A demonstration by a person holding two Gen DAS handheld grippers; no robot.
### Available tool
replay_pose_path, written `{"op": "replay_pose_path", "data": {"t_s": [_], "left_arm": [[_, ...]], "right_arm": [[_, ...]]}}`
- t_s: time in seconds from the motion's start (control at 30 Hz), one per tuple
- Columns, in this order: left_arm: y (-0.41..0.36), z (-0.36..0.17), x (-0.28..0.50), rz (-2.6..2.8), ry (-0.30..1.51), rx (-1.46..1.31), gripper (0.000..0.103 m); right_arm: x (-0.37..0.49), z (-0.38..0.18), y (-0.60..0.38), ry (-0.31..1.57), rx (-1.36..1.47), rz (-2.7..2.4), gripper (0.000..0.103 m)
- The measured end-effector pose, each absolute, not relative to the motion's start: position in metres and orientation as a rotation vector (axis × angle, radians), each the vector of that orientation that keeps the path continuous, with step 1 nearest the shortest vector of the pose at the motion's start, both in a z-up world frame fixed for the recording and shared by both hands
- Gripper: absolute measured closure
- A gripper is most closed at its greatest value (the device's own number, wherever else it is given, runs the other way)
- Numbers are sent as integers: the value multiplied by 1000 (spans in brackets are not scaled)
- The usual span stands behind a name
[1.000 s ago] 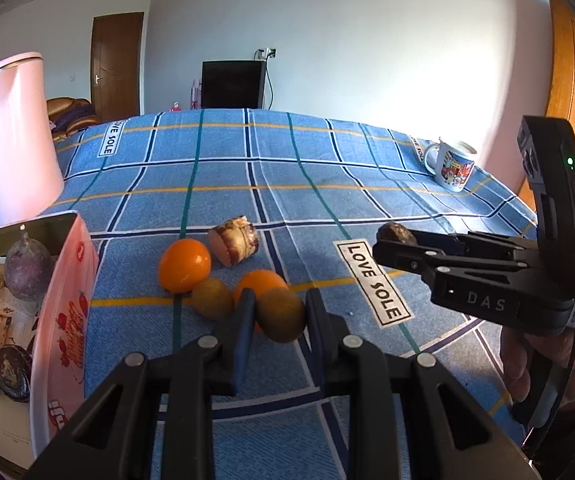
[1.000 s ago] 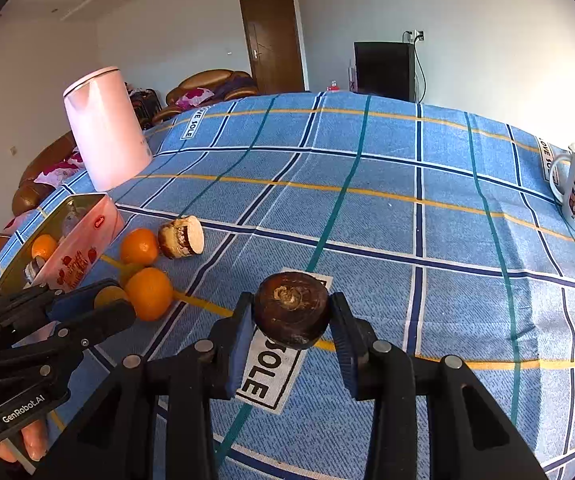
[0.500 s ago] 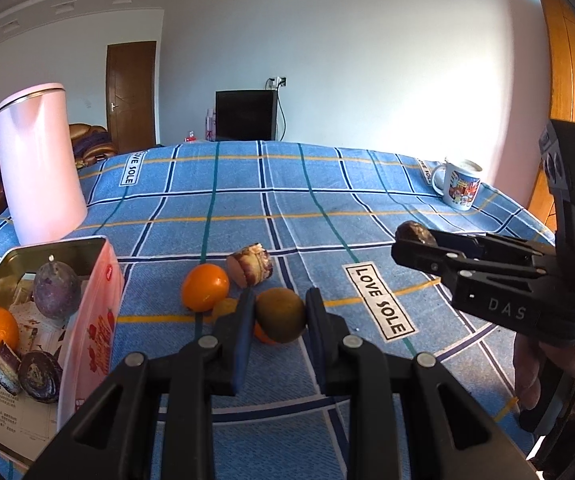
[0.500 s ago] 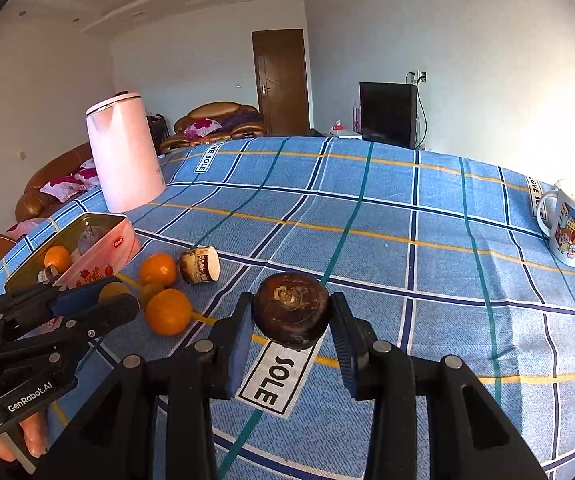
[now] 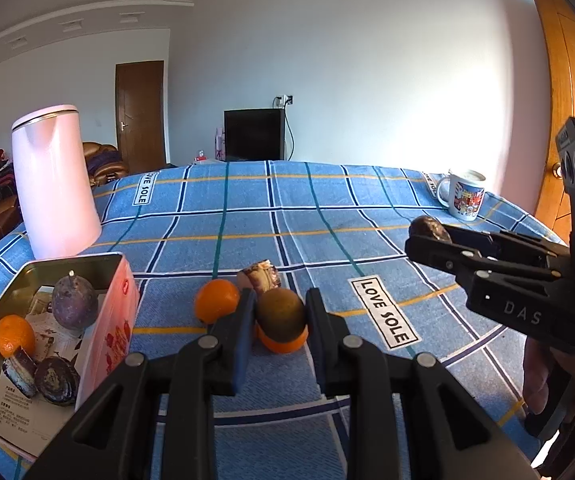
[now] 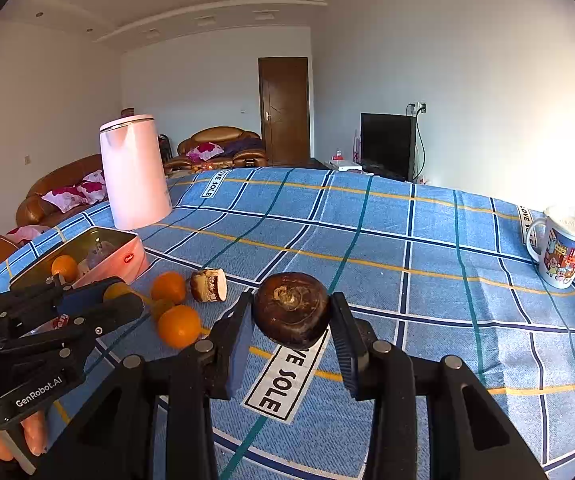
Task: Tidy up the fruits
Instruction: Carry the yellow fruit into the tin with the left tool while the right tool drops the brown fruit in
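Observation:
My left gripper is shut on a brown-green kiwi and holds it above the blue checked tablecloth. My right gripper is shut on a dark brown round fruit, also lifted; it shows at the right of the left wrist view. An open tin box at the left holds an orange, a purple fruit and dark pieces. On the cloth lie two oranges, a small brownish fruit and a cut pale fruit.
A pink kettle stands behind the tin at the far left. A printed mug stands at the far right edge of the table. Sofas, a door and a dark TV cabinet are beyond the table.
Both grippers have risen with their fruits; the kiwi has come up off the cloth from among the oranges. The views have tilted up, showing more of the room.

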State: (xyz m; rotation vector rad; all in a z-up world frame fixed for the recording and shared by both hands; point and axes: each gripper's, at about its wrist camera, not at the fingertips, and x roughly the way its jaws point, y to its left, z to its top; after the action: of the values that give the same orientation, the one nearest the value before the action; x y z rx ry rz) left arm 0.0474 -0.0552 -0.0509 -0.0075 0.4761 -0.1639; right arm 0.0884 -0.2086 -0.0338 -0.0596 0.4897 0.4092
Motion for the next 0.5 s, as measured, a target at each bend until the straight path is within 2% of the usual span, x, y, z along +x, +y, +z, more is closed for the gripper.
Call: {"op": "replay_pose_path", "data": {"t_s": [0.5], "left_arm": [[-51,-45,38,-129,425,8,76]], "right_arm": [[73,-27,-202,395,-89,394,63]]}}
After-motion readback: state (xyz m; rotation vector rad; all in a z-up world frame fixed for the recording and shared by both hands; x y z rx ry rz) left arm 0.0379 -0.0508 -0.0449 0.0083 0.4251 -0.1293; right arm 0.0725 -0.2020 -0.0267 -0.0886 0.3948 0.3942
